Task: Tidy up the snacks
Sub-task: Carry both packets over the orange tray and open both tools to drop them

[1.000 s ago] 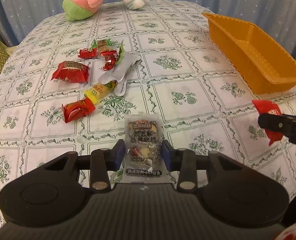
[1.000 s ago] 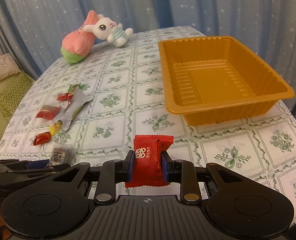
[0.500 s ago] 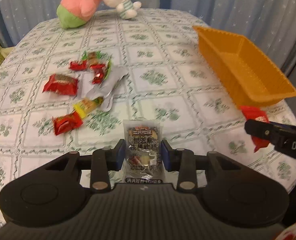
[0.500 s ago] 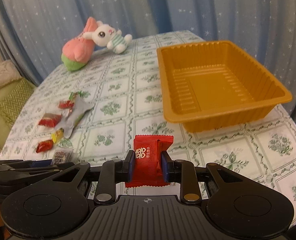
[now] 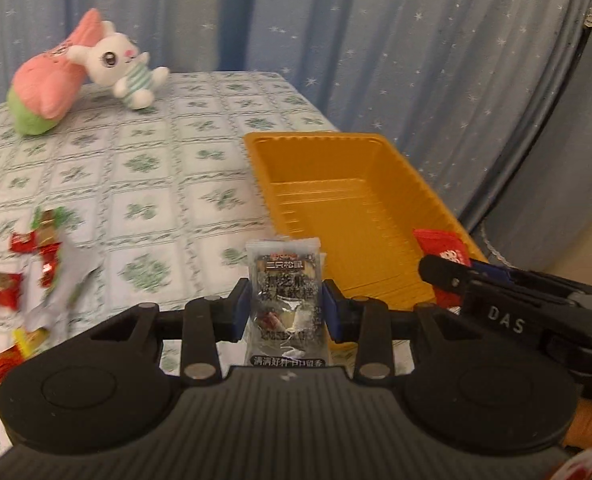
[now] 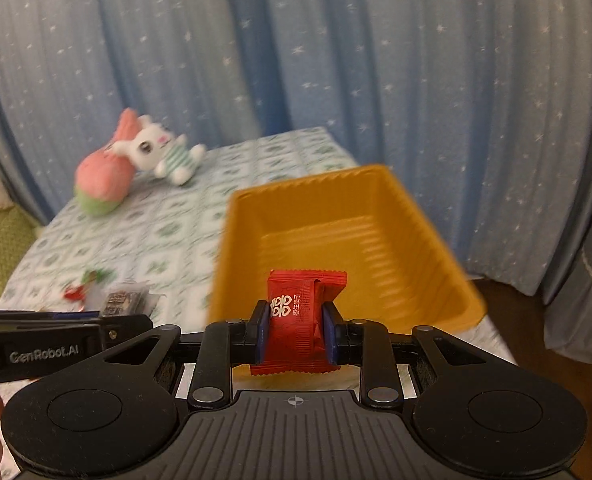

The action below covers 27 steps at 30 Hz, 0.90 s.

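Blurred by motion in the right wrist view: the orange tray [image 6: 411, 216], the plush toys [image 6: 136, 164] at the far left, the loose sweets [image 6: 88, 284]. Cut off at the left edge of the left wrist view: the scattered red sweets [image 5: 0, 288] on the desk [image 5: 184, 176]. Hid the lower end of the grey snack packet [image 5: 284, 300] behind the gripper body. Held that packet upright in the left tongs [image 5: 284, 312], pads pressed on both its long sides, long axis running near to far, top edge toward the near left corner of the tray [image 5: 335, 200]. Clamped the red candy packet [image 6: 303, 320] in the right tongs [image 6: 296, 330] at a narrow gap, also upright, serrated ends near and far, printed face toward the camera. Hung just over the near wall of the tray, above the patterned cloth. Showed only partly in the left wrist view: the same red candy packet [image 5: 443, 246], behind the black right tongs [image 5: 435, 272]. Could not make out the packet's small print.
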Each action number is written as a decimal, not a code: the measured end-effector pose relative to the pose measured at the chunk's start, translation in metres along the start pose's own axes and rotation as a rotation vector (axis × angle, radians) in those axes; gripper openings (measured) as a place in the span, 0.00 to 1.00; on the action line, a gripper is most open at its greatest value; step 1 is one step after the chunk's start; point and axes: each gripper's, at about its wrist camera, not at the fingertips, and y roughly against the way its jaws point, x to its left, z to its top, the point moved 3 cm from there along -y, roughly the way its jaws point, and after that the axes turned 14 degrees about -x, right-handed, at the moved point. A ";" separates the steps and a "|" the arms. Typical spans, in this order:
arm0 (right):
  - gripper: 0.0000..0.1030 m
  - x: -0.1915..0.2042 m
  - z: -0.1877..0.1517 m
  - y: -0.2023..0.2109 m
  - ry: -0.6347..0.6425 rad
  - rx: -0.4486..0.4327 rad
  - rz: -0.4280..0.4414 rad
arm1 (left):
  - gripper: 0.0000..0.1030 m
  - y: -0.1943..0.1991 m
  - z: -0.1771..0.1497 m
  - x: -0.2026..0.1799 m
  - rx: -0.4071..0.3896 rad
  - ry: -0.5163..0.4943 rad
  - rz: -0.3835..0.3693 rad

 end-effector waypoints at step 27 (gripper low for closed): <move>0.27 -0.051 0.020 -0.036 -0.061 0.028 -0.034 | 0.51 -0.040 0.019 -0.020 -0.002 -0.005 -0.013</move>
